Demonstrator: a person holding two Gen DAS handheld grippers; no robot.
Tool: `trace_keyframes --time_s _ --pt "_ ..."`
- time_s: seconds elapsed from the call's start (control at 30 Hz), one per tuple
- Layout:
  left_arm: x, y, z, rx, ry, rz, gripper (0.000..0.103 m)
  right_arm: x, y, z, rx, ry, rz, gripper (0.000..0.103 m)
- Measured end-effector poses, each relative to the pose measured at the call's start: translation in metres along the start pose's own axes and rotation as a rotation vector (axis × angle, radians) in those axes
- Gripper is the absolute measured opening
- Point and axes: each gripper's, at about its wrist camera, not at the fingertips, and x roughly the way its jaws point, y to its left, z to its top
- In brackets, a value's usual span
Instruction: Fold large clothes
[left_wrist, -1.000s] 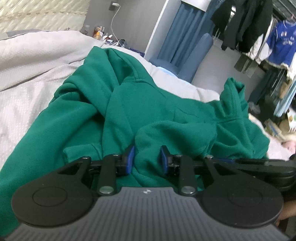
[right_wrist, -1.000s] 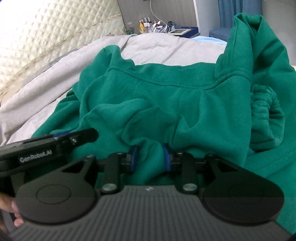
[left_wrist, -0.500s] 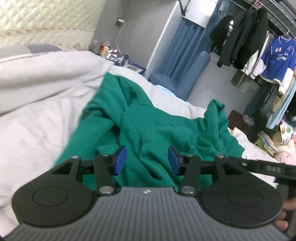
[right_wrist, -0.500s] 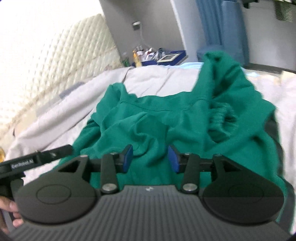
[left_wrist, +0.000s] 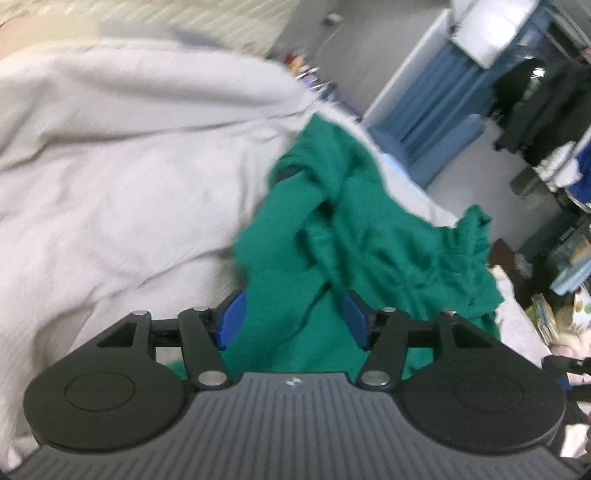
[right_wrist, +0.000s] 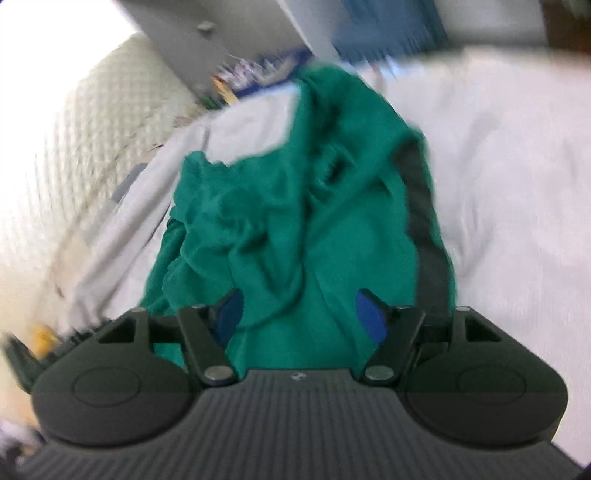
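1. Left gripper (left_wrist: 293, 319): jaws opening, blue pads spread wide; green cloth seen between them, neither pad pressing on it.
2. Right gripper (right_wrist: 301, 317): jaws opening too, blue pads set far apart; green cloth in the gap, pinched by neither pad, as far as the blur allows.
3. Green hoodie (left_wrist: 354, 236) just ahead of the left gripper: crumpled in a loose heap on the bed, folds bunched toward the middle, one peak of cloth raised at the far right end near the bed's edge.
4. Same green hoodie (right_wrist: 295, 206) from the right wrist view: rumpled, piled lengthwise away from the gripper, a dark band along its right side; whether shadow or trim, cannot tell.
5. Pale grey bedspread (left_wrist: 122, 177) under and around the hoodie: wrinkled, rising in a mound to the left in the left wrist view, spread wide to the right in the right wrist view (right_wrist: 498, 155).
6. Quilted cream headboard (right_wrist: 74, 155) along the bed's far left side in the right wrist view, blurred.
7. Beyond the bed's far edge: blue curtain (left_wrist: 428, 96), dark clothes on a rack (left_wrist: 535, 107), small bottles (left_wrist: 306, 70) on a stand, too blurred to name further.
8. Both views smeared by motion.
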Motion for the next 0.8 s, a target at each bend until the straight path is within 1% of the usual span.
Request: trace_keyframes --time_s 0.03,0.1,0.17,0.23,0.33,0.4,0.43,0.47,0.5,0.57,0.6,0.67,0.7,0.73,0.8 --pt "0.000 0.006 -0.003 -0.018 0.012 0.017 0.070 -0.002 -0.012 0.003 0.033 0.022 -0.007 0.079" --pt "0.002 0.020 -0.007 -0.061 0.048 0.038 0.071 -0.002 -0.027 0.006 -0.004 0.053 -0.057 0.079" --pt "0.005 0.032 -0.011 -0.121 0.073 0.031 0.071 0.004 -0.048 0.008 -0.037 0.104 -0.087 0.079" --pt "0.008 0.039 -0.014 -0.162 0.090 0.022 0.074 0.013 -0.070 0.005 -0.015 0.159 -0.095 0.079" --pt "0.016 0.040 -0.014 -0.172 0.110 0.034 0.078 0.032 -0.089 -0.004 -0.018 0.240 -0.065 0.079" --pt "0.021 0.037 -0.017 -0.167 0.129 0.045 0.079 0.044 -0.098 -0.006 0.003 0.283 -0.004 0.079" --pt "0.024 0.036 -0.018 -0.163 0.139 0.050 0.081 0.049 -0.100 -0.005 0.000 0.291 0.009 0.079" --pt "0.029 0.034 -0.018 -0.164 0.145 0.054 0.082 0.054 -0.100 -0.005 -0.016 0.298 0.001 0.079" --pt "0.032 0.034 -0.018 -0.171 0.145 0.060 0.085 0.061 -0.098 -0.005 -0.038 0.315 -0.010 0.081" --pt "0.035 0.036 -0.019 -0.190 0.152 0.072 0.086 0.079 -0.094 -0.009 -0.071 0.360 -0.016 0.083" --pt "0.036 0.037 -0.019 -0.197 0.153 0.074 0.086 0.085 -0.090 -0.009 -0.089 0.369 -0.016 0.087" --pt "0.036 0.041 -0.019 -0.218 0.154 0.073 0.086 0.092 -0.080 -0.008 -0.126 0.381 0.021 0.088" --pt "0.035 0.043 -0.019 -0.229 0.158 0.069 0.086 0.094 -0.072 -0.008 -0.147 0.395 0.064 0.088" --pt "0.035 0.045 -0.018 -0.240 0.163 0.065 0.086 0.096 -0.062 -0.009 -0.191 0.416 0.099 0.088" --pt "0.036 0.046 -0.017 -0.253 0.179 0.059 0.086 0.098 -0.047 -0.013 -0.260 0.451 0.132 0.088"
